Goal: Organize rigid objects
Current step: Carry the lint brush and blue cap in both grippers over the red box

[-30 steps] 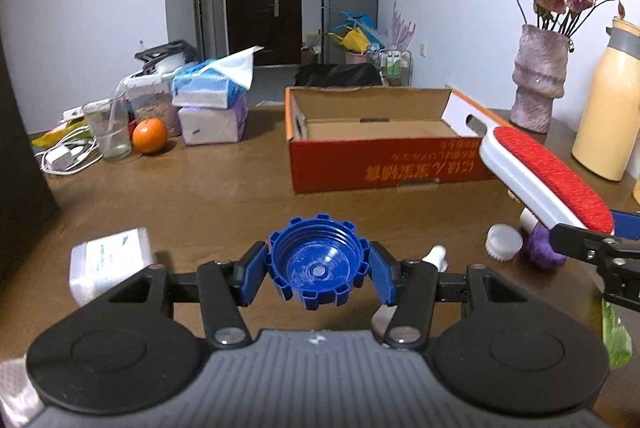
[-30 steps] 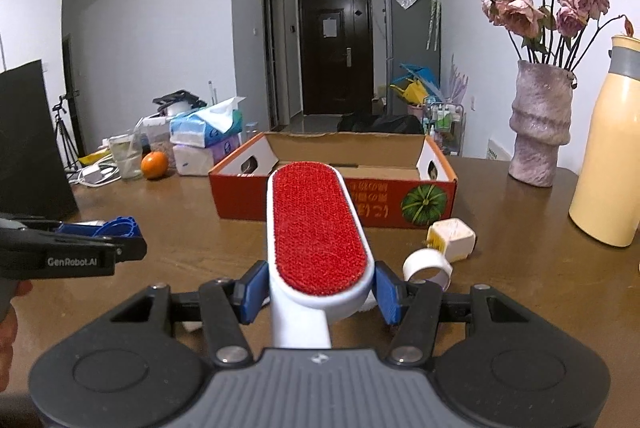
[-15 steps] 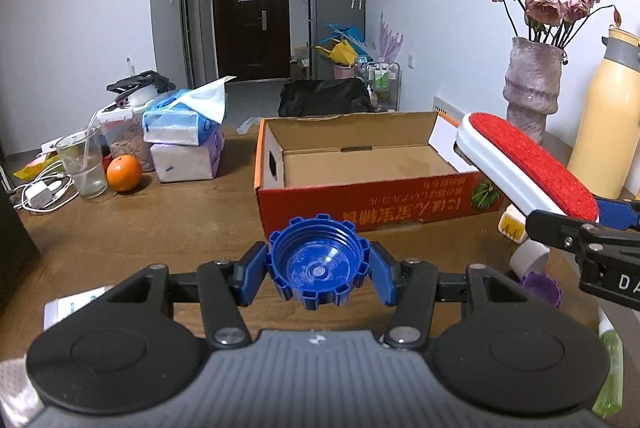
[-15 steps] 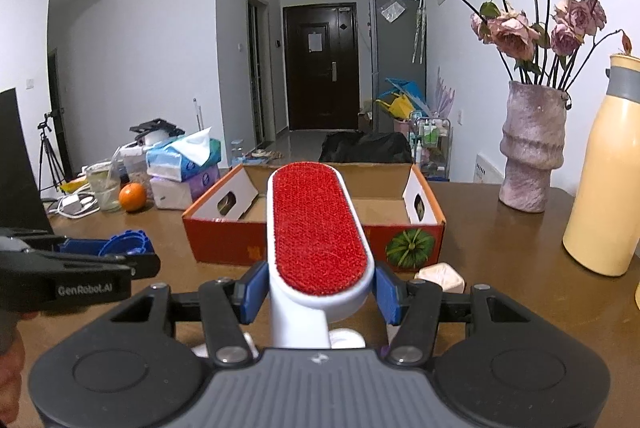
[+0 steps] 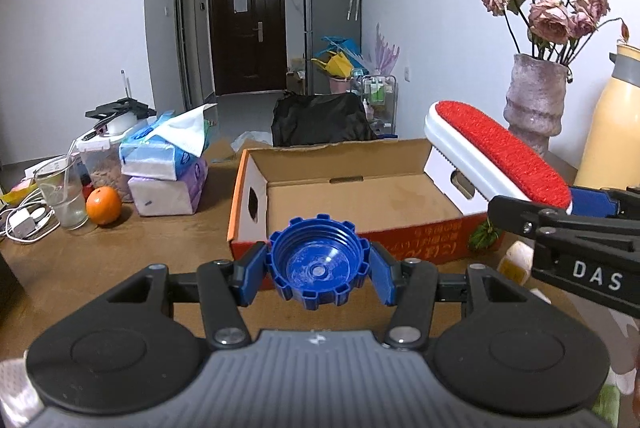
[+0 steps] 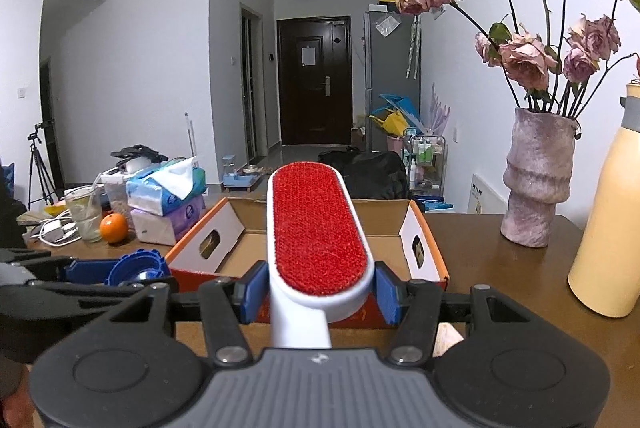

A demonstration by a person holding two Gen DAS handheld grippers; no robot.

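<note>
My left gripper (image 5: 318, 266) is shut on a blue ribbed bottle cap (image 5: 318, 262), open side toward the camera, held just in front of an orange cardboard box (image 5: 352, 188) that looks empty inside. My right gripper (image 6: 320, 290) is shut on a white lint brush with a red pad (image 6: 318, 228), held above the box's near wall (image 6: 420, 248). The brush (image 5: 496, 152) and right gripper (image 5: 568, 224) show at the right of the left wrist view. The cap (image 6: 136, 266) and left gripper show at the left of the right wrist view.
On the brown table: tissue packs (image 5: 166, 164), an orange (image 5: 103, 206), a glass (image 5: 64, 194) and a charger (image 5: 22, 220) at left; a vase of dried roses (image 6: 534, 176) and a yellow flask (image 6: 608, 212) at right; small items (image 5: 516, 260) by the box's right corner.
Both grippers have risen and moved forward toward the box with their objects. The box now looks nearer and lower, and the brush head reaches over its near wall.
</note>
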